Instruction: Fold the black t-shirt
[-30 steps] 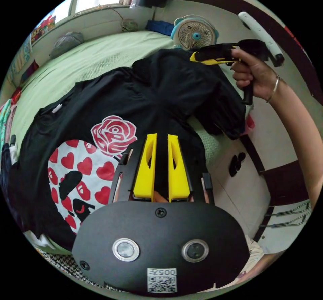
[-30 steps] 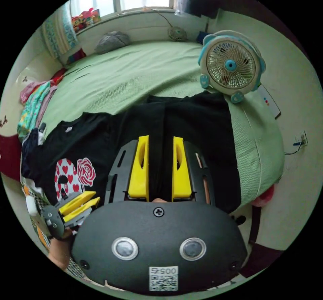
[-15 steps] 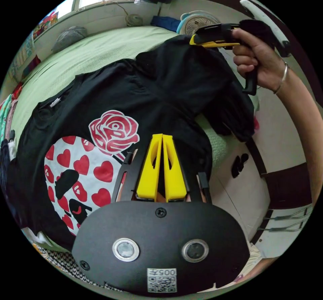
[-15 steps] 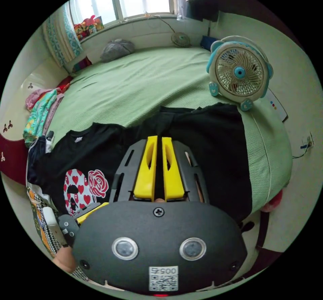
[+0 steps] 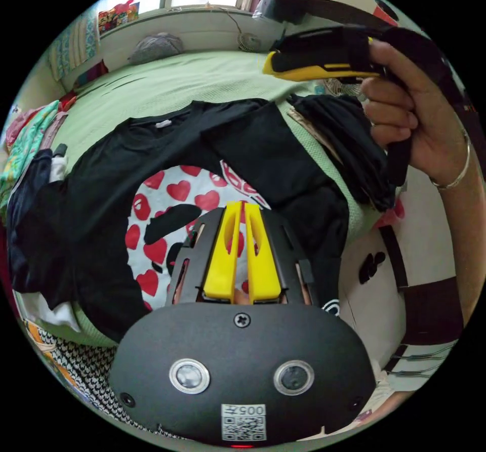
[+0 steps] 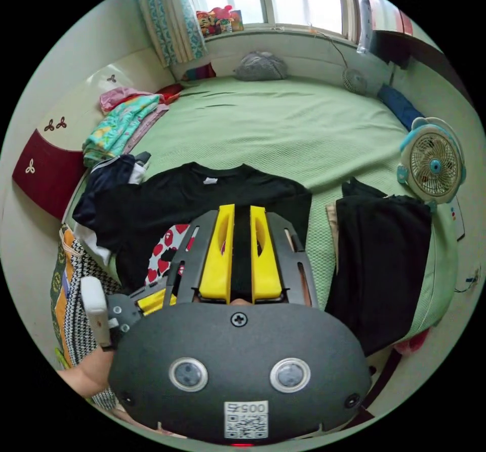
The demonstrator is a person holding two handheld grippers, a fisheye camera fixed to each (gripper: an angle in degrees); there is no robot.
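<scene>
Left gripper view: the left gripper hangs above the black t-shirt, its yellow jaws drawn to a narrow slot with the tips nearly meeting and no cloth between them. The t-shirt lies spread on the green bed, collar toward the window side, one sleeve side folded in over the chest so that it covers part of the heart-patterned print. The right gripper is held in a hand above the bed's near corner — its jaws look close together, but whether they fully meet I cannot tell. Below it a separate dark garment lies bunched at the bed's edge, apart from the t-shirt.

Right gripper view: the right gripper stands over the t-shirt with its jaws slightly parted, a dark gap between them and nothing held. The left gripper shows low at the side near the print, held by a hand. The dark garment lies flat beside the t-shirt, a strip of bed between them. A small fan stands at the bed's edge just beyond that garment — a pile of coloured clothes sits at the opposite side, near the headboard
</scene>
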